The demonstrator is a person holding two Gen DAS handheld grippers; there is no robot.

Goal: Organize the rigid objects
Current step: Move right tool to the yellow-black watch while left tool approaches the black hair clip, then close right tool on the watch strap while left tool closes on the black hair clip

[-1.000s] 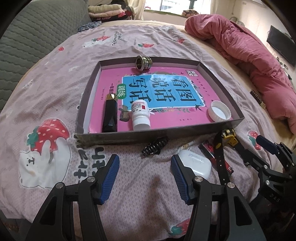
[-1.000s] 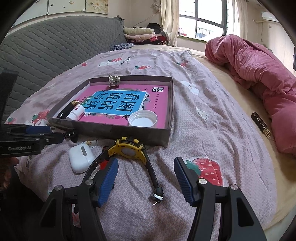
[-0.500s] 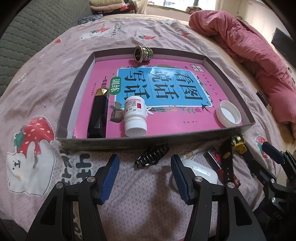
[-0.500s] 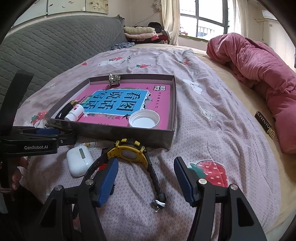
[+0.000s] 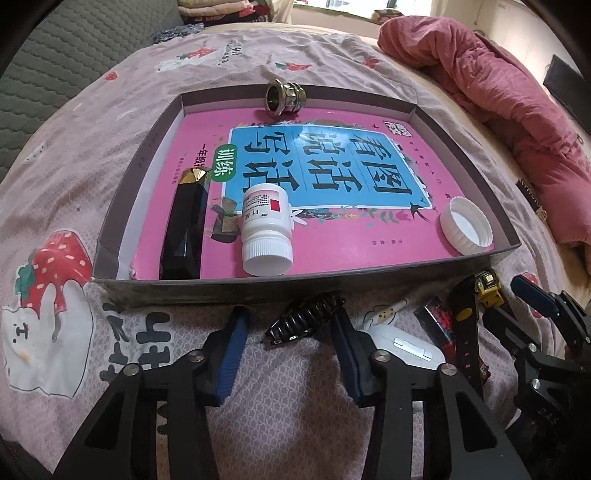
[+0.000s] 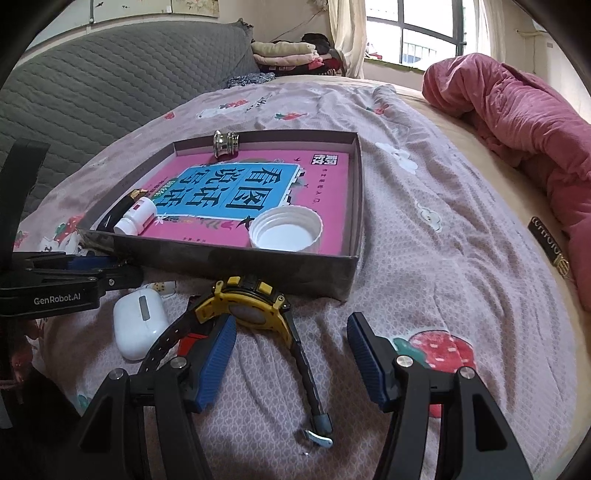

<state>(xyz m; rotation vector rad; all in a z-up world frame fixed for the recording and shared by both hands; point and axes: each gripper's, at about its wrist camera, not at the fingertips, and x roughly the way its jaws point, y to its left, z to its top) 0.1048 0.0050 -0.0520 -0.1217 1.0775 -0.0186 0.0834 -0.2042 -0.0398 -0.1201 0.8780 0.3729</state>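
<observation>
Closer now, left tool (image 5: pixel 290 334) gapes astride hair clip (image 5: pixel 304 323), tray wall (image 5: pixel 295 290) just ahead; right tool (image 6: pixel 291 345) also apart.

Ahead of your grippers spreads a bed with a pale pink sheet (image 6: pixel 424 236) printed with strawberries and small white animals. To the right of them, a rumpled pink quilt (image 6: pixel 524 125) lies heaped along the bed's edge. To the left rises a grey quilted headboard (image 6: pixel 110 85). Far ahead, folded clothes (image 6: pixel 291 53) sit beside a curtained window (image 6: pixel 424 35) letting in daylight.
</observation>
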